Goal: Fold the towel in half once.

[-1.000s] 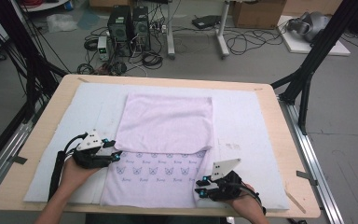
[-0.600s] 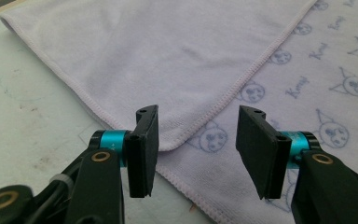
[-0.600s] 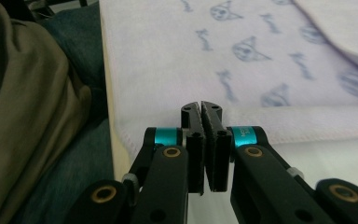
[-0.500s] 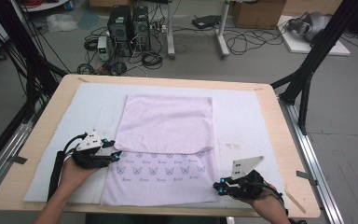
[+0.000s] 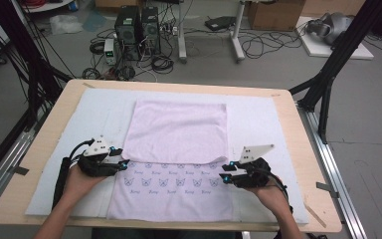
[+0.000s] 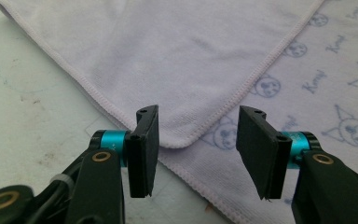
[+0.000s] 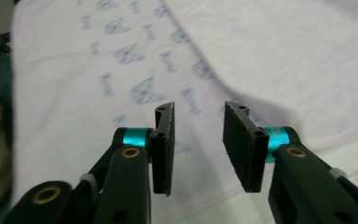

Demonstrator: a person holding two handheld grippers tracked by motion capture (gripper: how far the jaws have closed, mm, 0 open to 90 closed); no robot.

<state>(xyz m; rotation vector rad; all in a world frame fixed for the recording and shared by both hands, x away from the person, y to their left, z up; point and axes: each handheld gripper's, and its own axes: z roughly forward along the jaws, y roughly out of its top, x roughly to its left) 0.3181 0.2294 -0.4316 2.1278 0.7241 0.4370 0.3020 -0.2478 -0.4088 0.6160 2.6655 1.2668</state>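
Observation:
A pale pink towel [image 5: 179, 129] lies on the white mat [image 5: 261, 124], its far half folded toward me over a printed layer [image 5: 171, 191] with blue cartoon faces. My left gripper [image 5: 123, 163] rests at the fold's left corner. In the left gripper view that folded corner [image 6: 186, 135] lies just ahead of the left gripper [image 6: 198, 140], whose jaws stand apart without pressing on it. My right gripper [image 5: 227, 172] hovers at the towel's right edge near the fold. Its jaws have just been opening, and the right gripper [image 7: 198, 140] has only flat towel [image 7: 135, 88] beneath it.
The mat covers a wooden table [image 5: 291, 107] with metal rails along both sides. Computer towers [image 5: 137, 25], cables and table legs stand on the floor beyond the far edge. A black frame post [image 5: 328, 74] rises at the right.
My right gripper first slid right from the towel's near right corner, then moved away from me to the right edge beside the fold. The left gripper stayed put.

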